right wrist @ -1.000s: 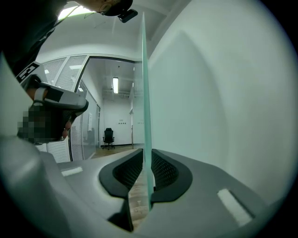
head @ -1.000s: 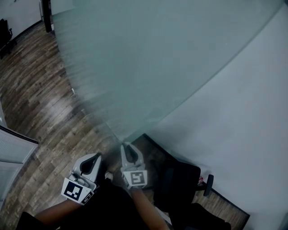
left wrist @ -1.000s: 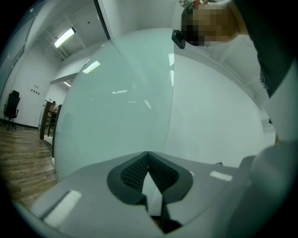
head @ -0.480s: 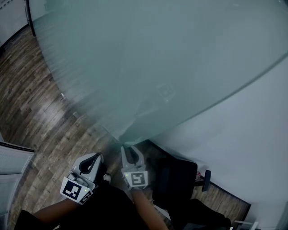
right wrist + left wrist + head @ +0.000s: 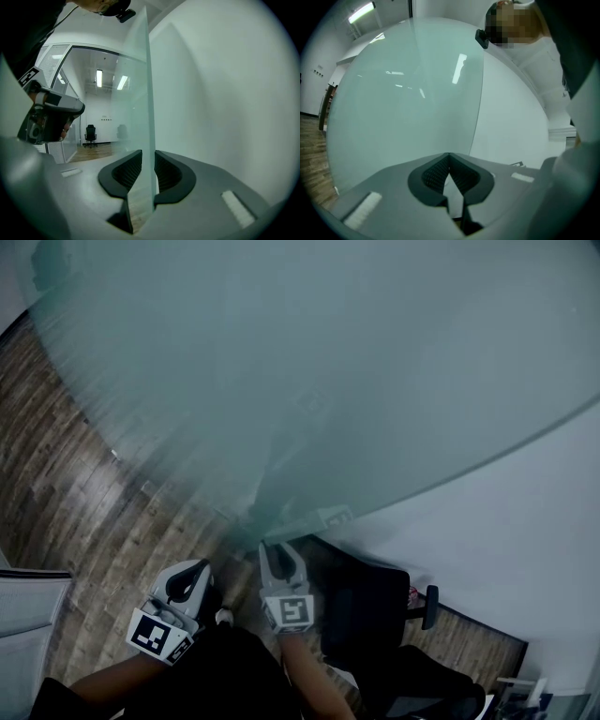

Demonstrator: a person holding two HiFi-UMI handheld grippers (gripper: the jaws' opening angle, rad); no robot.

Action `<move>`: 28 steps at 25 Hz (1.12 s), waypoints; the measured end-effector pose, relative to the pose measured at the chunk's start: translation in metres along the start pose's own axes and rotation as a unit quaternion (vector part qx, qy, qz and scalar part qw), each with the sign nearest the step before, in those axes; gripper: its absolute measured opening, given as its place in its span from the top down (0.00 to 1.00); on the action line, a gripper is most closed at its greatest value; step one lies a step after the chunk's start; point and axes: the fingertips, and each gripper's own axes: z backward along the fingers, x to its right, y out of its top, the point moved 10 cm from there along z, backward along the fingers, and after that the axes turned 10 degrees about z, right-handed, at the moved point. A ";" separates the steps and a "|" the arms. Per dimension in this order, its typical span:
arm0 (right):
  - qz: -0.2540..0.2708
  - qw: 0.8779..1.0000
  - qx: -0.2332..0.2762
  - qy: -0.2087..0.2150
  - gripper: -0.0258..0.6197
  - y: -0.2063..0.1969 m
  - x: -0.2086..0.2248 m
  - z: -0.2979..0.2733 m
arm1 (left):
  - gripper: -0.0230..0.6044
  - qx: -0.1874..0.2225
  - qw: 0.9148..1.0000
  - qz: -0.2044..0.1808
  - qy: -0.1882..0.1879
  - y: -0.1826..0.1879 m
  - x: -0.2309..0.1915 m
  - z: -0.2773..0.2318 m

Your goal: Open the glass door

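Head view, looking down at the glass door (image 5: pixel 356 381): 1 large pane, frosted pale blue-green and smooth. Spread over the whole upper part of the frame and narrowing to a bottom corner at lower centre. Streaky and blurred along its left side, above the wooden floor (image 5: pixel 75 493). Backed at the right of the frame by a white wall (image 5: pixel 534 549).

Right at that lower corner, the right gripper (image 5: pixel 278 549), its 2 jaws straddling the pane's free edge. Right gripper (image 5: pixel 148 161) in its own view: jaws parted and just lately opening wider, with the door's (image 5: pixel 149 93) edge upright between them at centre frame. A thin greenish strip there, clear enough at the left to show a lit room and a far chair (image 5: pixel 90 135) through it. Pads close on both sides of the glass, with a slight gap at the left one; no firm pinch to be seen.

At lower left of the head view, the left gripper (image 5: pixel 192 576), apart from the door. Left gripper (image 5: pixel 449 157) in its own view: tips pressed together, holding nothing. Facing the milky pane (image 5: pixel 408 93), with light streaks reflected on it across the left and centre of the frame.

Below the door's corner, at lower right of the head view, a black office chair (image 5: pixel 375 615).
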 end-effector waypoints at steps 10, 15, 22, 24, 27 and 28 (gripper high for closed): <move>-0.002 0.999 0.040 -0.024 0.82 0.007 0.034 -0.022 | 0.96 -0.015 0.999 -0.026 -0.043 0.006 -0.019 -0.033; -0.014 0.999 0.047 -0.015 0.82 0.006 0.048 -0.032 | 0.96 -0.009 0.999 -0.029 -0.024 0.012 -0.023 -0.047; -0.024 0.998 0.058 -0.007 0.81 0.005 0.063 -0.042 | 0.96 0.004 1.000 -0.019 -0.011 0.017 -0.004 -0.068; -0.020 0.998 0.052 -0.004 0.81 0.003 0.067 -0.045 | 0.96 0.008 1.000 -0.010 -0.001 0.016 -0.004 -0.073; -0.023 0.998 0.052 0.000 0.81 0.004 0.078 -0.053 | 0.96 0.017 1.000 -0.014 0.006 0.016 -0.004 -0.083; -0.023 0.998 0.053 0.001 0.81 0.005 0.081 -0.055 | 0.96 0.020 1.000 -0.016 0.007 0.015 -0.003 -0.087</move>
